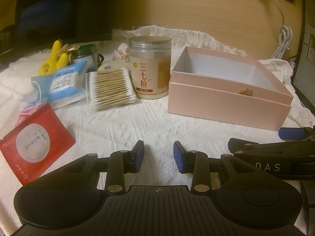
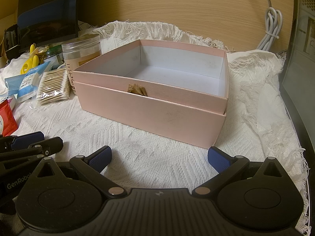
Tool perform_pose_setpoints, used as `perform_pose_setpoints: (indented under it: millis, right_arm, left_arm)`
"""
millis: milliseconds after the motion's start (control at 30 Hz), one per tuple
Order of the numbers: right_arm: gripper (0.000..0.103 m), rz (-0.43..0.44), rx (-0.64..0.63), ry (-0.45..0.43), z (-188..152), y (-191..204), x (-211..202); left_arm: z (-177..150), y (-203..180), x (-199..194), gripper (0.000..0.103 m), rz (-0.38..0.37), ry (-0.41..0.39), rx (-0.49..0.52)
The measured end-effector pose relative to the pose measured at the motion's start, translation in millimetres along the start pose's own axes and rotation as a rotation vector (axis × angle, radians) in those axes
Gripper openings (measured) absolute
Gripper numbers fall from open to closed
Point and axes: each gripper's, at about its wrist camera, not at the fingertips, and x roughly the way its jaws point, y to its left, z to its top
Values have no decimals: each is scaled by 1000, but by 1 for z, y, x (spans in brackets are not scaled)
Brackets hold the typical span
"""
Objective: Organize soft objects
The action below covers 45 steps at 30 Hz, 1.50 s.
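Note:
A pink box [image 1: 226, 104] stands open and empty on the white cloth, right of centre; it fills the middle of the right wrist view [image 2: 157, 114]. A bag of cotton swabs [image 1: 111, 88], a blue-white soft pack [image 1: 65, 82] and a red sachet [image 1: 33, 145] lie at the left. My left gripper [image 1: 158, 155] is open and empty, low over the cloth in front of the swabs and a jar. My right gripper [image 2: 159, 157] is open wide and empty, just in front of the box.
A clear jar of powder [image 1: 150, 66] stands between the swabs and the box. A yellow toy [image 1: 57, 59] and a small green-lidded jar [image 1: 85, 56] sit behind the packs. A dark monitor [image 1: 63, 11] and a white cable [image 1: 283, 39] are at the back.

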Motion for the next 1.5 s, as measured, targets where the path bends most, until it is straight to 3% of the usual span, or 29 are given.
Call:
perform_pose_setpoints:
  millis: [900, 1100, 1200, 1333, 1400, 1500]
  right_arm:
    - [103, 2, -1, 1, -1, 1, -2]
    - [103, 34, -26, 109, 11, -3, 0]
    - [103, 71, -63, 176, 16, -6, 1]
    - [103, 92, -104, 254, 22, -5, 1]
    - [103, 104, -123, 268, 24, -4, 1]
    - [102, 70, -159, 265, 29, 4, -1]
  left_arm:
    - [-1, 0, 0, 38, -2, -1, -6]
    - [2, 1, 0, 37, -2, 24, -14]
    - [13, 16, 1, 35, -97, 85, -31]
    - [25, 53, 0, 32, -230, 153, -140]
    - [33, 70, -12, 33, -248, 127, -142]
    - [47, 106, -42, 33, -199, 5, -126]
